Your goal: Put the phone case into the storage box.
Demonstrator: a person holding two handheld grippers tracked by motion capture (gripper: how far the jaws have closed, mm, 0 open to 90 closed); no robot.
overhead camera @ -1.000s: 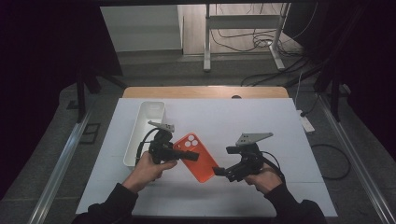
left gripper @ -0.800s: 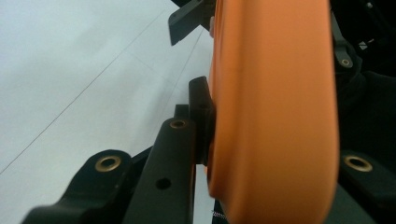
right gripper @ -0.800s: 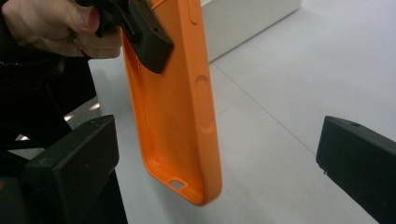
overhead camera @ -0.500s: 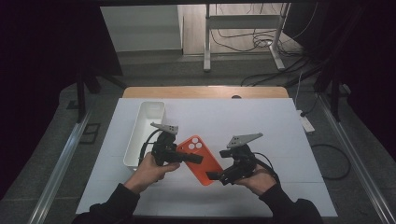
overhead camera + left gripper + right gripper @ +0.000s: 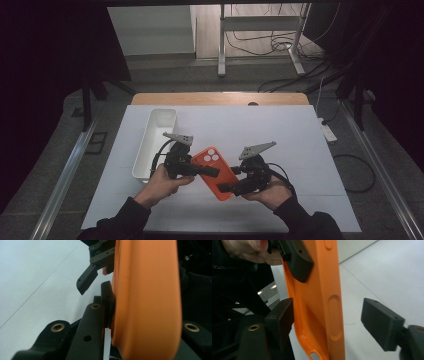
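1. The orange phone case (image 5: 147,300) runs off the left gripper view's top and bottom edges, blurred.
2. It covers the left gripper's far jaw there.
3. In the high view, hands hide both gripper handles.

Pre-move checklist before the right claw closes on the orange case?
1. Left claw clamped on the orange silicone phone case: ok, jaws pinch it in the left gripper view.
2. Right claw open: ok, wide gap between its jaws.
3. Case between the right jaws: ok, its bottom edge stands between them; the left jaw is near or touching, the right one apart.
4. Case lifted off the white table: cannot tell.
5. White rectangular plastic bin out of the way: ok, left of both hands.
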